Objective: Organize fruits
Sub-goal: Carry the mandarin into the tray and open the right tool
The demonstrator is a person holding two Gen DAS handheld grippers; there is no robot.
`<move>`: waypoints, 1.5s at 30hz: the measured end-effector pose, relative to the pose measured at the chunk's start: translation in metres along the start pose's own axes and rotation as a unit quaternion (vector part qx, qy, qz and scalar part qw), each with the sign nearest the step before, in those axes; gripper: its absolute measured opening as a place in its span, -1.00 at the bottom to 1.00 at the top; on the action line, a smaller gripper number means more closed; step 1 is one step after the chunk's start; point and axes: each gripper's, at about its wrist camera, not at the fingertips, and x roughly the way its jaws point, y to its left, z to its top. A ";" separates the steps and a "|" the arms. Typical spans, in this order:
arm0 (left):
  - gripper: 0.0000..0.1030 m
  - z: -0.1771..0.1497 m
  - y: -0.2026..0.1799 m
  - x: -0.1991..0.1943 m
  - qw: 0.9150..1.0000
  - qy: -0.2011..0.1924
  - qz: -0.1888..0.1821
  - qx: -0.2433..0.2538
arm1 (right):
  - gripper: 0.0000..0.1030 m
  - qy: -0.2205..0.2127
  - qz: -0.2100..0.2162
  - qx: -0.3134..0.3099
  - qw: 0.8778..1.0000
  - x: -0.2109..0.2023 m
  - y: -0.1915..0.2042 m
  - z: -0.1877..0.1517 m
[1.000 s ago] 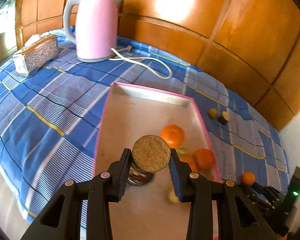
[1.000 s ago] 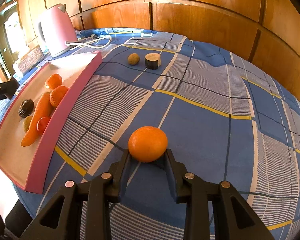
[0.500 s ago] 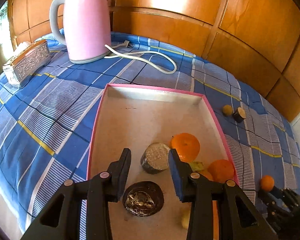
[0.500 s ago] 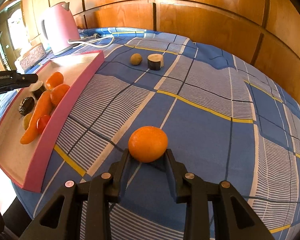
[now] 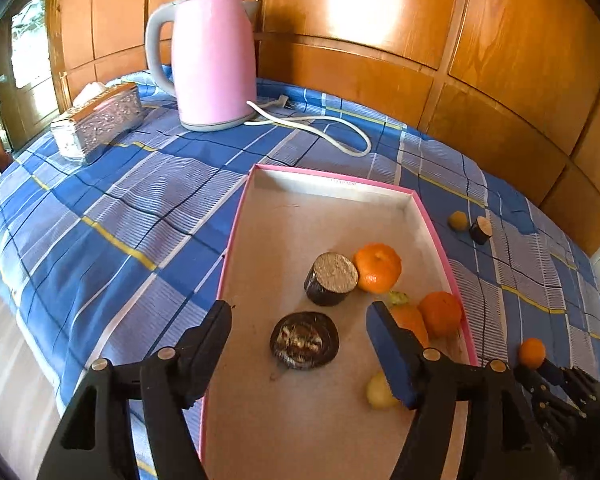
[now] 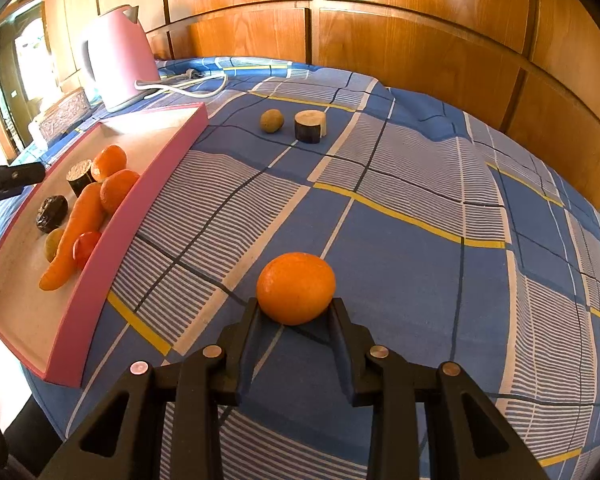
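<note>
Left wrist view: left claw (image 5: 300,322) spread over pink tray (image 5: 236,236), jaws just been opening, nothing pinched. Dark cut cylinder (image 5: 331,279) lies in tray beyond claw, touching tangerine (image 5: 378,267); dark wrinkled fruit (image 5: 304,340) between jaws on tray floor. Right wrist view: right claw (image 6: 294,314) pinching orange (image 6: 296,288) on blue checked bench cloth (image 6: 400,248), right of tray.
</note>
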 end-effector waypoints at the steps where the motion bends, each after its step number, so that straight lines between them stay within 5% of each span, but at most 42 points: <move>1: 0.37 -0.001 0.000 -0.002 1.000 -0.001 0.003 0.001 | -0.36 0.000 0.000 0.000 1.000 0.000 0.000 0.000; 14: 0.48 -0.015 0.004 -0.018 1.000 -0.005 0.008 -0.001 | -0.37 0.004 0.050 0.004 0.999 -0.006 0.015 0.004; 23: 0.57 -0.015 0.011 -0.022 1.000 -0.007 0.012 -0.009 | -0.37 -0.003 0.121 0.022 0.992 -0.021 0.028 0.025; 34: 0.57 -0.012 0.032 -0.030 0.999 -0.016 0.024 -0.032 | -0.37 0.017 0.225 -0.029 0.974 -0.025 0.097 0.053; 45: 0.57 -0.015 0.053 -0.029 0.998 -0.011 0.024 -0.061 | -0.36 0.044 0.259 -0.059 0.963 -0.008 0.155 0.067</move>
